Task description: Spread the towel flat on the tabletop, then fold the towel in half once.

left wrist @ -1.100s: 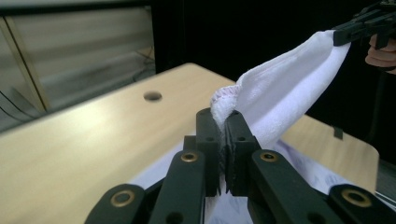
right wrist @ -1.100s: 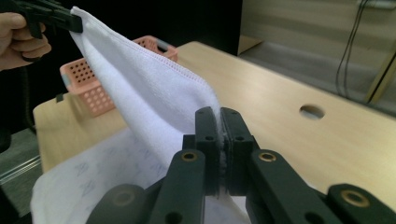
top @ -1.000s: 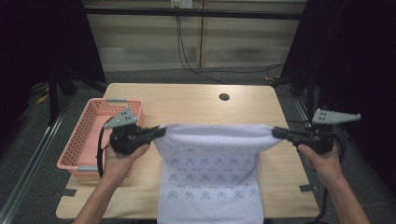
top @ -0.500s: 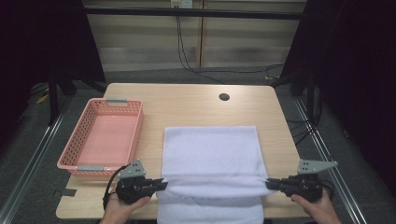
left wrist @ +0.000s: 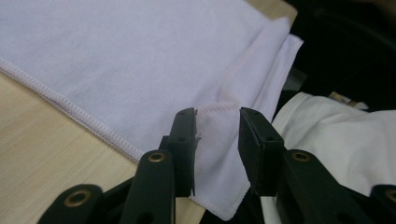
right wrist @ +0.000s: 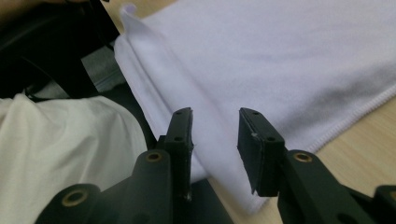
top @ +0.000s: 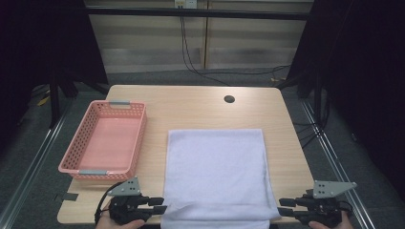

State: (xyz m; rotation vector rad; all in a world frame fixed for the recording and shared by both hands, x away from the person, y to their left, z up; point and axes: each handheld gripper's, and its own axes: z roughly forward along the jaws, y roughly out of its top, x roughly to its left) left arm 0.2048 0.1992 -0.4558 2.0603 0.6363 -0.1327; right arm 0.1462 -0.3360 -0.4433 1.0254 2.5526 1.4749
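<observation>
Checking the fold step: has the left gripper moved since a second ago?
Yes. The left gripper came from beside the basket down to the table's near edge, jaws just opening off the towel.

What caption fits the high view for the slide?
Both grippers, left and right, just opening at the near corners of the folded white towel beside a pink basket.
</observation>
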